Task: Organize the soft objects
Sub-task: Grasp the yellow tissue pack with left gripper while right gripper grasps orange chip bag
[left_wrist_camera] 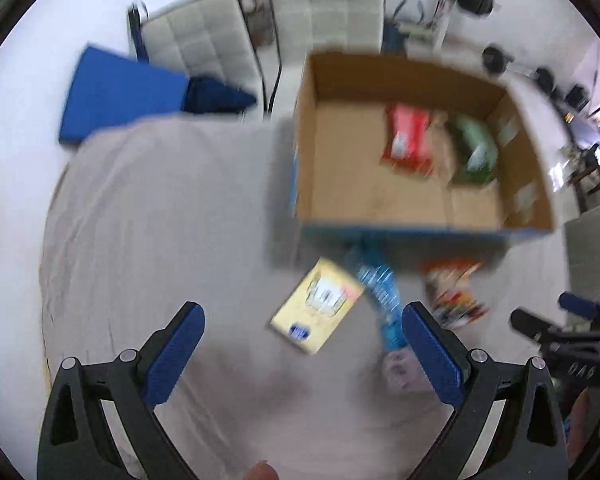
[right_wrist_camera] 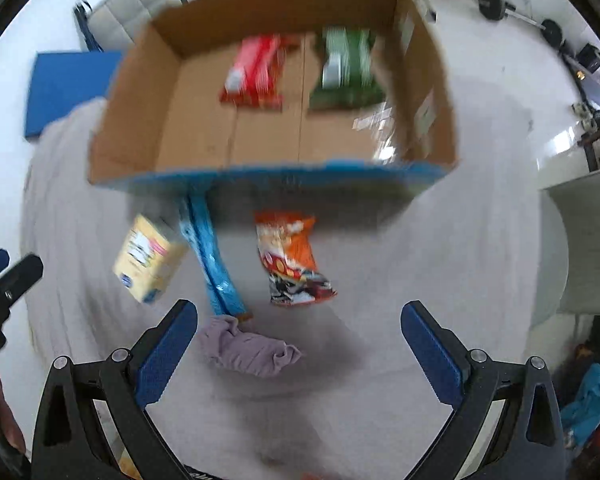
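An open cardboard box (left_wrist_camera: 308,152) (right_wrist_camera: 140,132) stands on a grey cloth and holds a red packet (left_wrist_camera: 406,136) (right_wrist_camera: 256,74) and a green packet (left_wrist_camera: 474,148) (right_wrist_camera: 346,72). In front of it lie a yellow carton (left_wrist_camera: 318,312) (right_wrist_camera: 150,258), a long blue packet (left_wrist_camera: 382,300) (right_wrist_camera: 212,252), an orange snack bag (left_wrist_camera: 456,292) (right_wrist_camera: 290,258) and a crumpled lilac cloth (right_wrist_camera: 248,348) (left_wrist_camera: 400,368). My left gripper (left_wrist_camera: 302,324) is open and empty above the yellow carton. My right gripper (right_wrist_camera: 298,320) is open and empty above the lilac cloth.
The grey cloth (left_wrist_camera: 160,220) (right_wrist_camera: 440,260) covers the surface. Behind it are two white padded chairs (left_wrist_camera: 204,40) and a blue cushion (left_wrist_camera: 116,92) (right_wrist_camera: 66,88). Dumbbells (right_wrist_camera: 520,12) lie on the floor at the right. The right gripper shows at the left view's right edge (left_wrist_camera: 564,328).
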Action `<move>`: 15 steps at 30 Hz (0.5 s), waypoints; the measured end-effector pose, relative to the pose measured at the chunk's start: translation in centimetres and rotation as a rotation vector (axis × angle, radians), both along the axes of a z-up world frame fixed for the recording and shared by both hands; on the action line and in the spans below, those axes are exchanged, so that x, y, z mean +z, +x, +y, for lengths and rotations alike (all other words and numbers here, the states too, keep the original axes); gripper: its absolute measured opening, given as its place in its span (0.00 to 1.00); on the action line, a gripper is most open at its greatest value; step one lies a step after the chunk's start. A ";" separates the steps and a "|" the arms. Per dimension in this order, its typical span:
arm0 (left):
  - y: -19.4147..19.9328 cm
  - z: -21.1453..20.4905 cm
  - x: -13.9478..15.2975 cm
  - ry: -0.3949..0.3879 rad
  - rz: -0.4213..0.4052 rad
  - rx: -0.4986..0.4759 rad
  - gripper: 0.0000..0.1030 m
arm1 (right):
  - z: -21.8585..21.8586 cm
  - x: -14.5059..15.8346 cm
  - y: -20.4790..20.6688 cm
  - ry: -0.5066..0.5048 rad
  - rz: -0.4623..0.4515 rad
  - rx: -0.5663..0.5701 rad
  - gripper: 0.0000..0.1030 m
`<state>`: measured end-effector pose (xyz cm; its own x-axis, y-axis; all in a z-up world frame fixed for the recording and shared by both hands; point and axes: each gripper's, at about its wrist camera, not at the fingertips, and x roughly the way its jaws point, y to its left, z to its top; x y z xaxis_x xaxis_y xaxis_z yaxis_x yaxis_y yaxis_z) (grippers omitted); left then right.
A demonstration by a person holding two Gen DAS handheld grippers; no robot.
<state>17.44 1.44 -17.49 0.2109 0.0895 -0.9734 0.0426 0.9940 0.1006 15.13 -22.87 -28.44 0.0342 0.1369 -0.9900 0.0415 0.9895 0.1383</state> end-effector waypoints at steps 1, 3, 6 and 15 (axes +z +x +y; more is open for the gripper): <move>0.0 0.1 -1.3 0.013 0.026 -0.006 0.98 | 0.2 -1.0 0.1 -0.002 0.014 0.002 1.00; 0.0 0.1 -4.3 0.038 0.076 -0.026 0.98 | 0.9 -3.3 0.3 -0.005 0.040 0.006 1.00; 0.5 -0.6 -8.8 0.045 0.167 -0.089 0.98 | 2.1 -5.8 0.9 -0.025 0.063 0.014 0.96; 2.5 -2.4 -16.5 0.033 0.290 -0.155 0.74 | 4.1 -10.9 2.4 -0.083 0.137 0.012 0.59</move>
